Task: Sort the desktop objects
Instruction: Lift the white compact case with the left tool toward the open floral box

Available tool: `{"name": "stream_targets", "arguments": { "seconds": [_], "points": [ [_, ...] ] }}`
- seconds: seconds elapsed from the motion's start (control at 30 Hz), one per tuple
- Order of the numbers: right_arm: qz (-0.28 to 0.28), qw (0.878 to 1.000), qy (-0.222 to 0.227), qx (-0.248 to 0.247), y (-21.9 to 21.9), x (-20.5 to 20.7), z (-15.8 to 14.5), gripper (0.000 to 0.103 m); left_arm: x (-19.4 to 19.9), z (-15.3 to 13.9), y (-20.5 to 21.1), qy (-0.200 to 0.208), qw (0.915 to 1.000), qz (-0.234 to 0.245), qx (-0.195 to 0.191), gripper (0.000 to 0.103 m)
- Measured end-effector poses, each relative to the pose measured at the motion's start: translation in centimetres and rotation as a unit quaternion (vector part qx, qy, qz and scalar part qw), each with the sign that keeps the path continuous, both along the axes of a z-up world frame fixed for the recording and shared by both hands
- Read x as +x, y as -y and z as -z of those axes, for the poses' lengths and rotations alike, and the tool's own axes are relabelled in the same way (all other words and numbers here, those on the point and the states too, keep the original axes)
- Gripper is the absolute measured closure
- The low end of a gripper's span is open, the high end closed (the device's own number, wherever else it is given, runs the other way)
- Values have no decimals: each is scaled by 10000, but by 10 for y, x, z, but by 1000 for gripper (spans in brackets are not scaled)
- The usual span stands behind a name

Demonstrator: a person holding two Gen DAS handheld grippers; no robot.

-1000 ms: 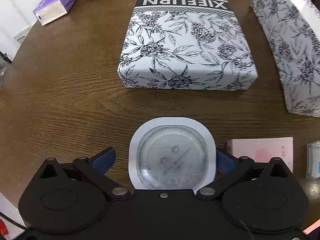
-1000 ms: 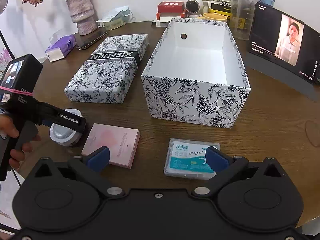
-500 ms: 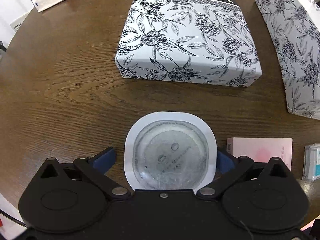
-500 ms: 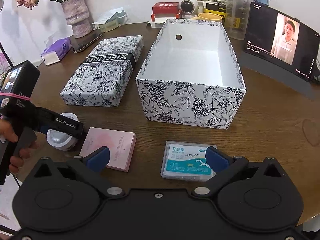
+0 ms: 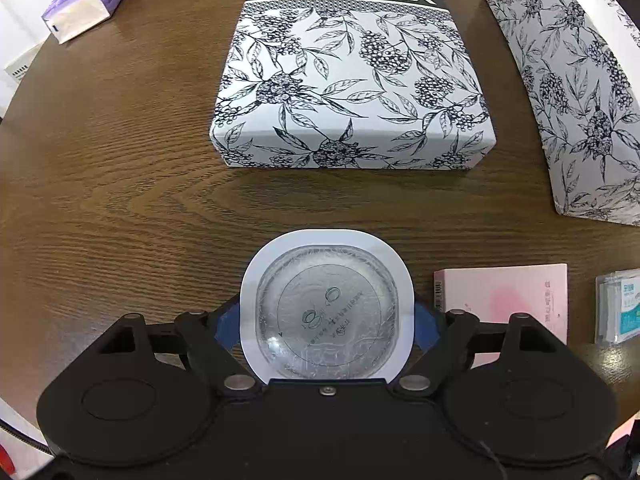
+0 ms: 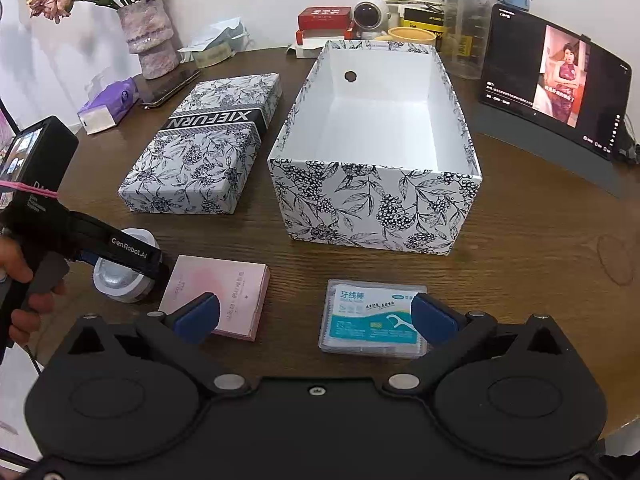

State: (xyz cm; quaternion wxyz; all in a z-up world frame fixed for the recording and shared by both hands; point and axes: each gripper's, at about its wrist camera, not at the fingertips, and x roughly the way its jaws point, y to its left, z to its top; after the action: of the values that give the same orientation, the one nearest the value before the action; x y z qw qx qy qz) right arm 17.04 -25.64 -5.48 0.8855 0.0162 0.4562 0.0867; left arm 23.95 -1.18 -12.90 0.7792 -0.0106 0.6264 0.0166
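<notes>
A round foil-sealed white container (image 5: 326,312) sits between the blue pads of my left gripper (image 5: 326,320), which is shut on its sides. From the right wrist view the same container (image 6: 116,280) rests low at the table's left, under the left gripper (image 6: 128,256) that a hand holds. My right gripper (image 6: 316,316) is open above bare table, one finger over a pink flat box (image 6: 224,288), the other over a clear floss-pick box (image 6: 368,320). Beyond them stands an open floral box (image 6: 376,208), white inside, with nothing in it.
The floral lid (image 6: 200,152) marked XIEFURN lies left of the open box. A purple tissue pack (image 6: 108,108), a phone (image 6: 168,88) and a flower vase (image 6: 150,40) sit far left. A lit tablet (image 6: 556,84) stands at right, with clutter along the back wall.
The left gripper's fingers have closed in until the pads touch the round container. The right gripper has drifted a little forward over the pink box and the floss box.
</notes>
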Motion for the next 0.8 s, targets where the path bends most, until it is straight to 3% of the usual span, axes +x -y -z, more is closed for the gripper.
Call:
{"name": "stream_targets", "arguments": {
  "seconds": [0.23, 0.53, 0.8],
  "points": [
    [-34, 10000, 90, -18, 0, 2, -10, 0, 2, -14, 1, 53, 9998, 178, -108, 23],
    [-121, 9994, 250, 197, 4, 9, -35, 0, 0, -64, 13, 296, 9975, 469, -429, 23],
    [-338, 9981, 463, 208, 13, 25, -66, 0, 18, -120, 41, 663, 9906, 1109, -451, 23]
  ]
}}
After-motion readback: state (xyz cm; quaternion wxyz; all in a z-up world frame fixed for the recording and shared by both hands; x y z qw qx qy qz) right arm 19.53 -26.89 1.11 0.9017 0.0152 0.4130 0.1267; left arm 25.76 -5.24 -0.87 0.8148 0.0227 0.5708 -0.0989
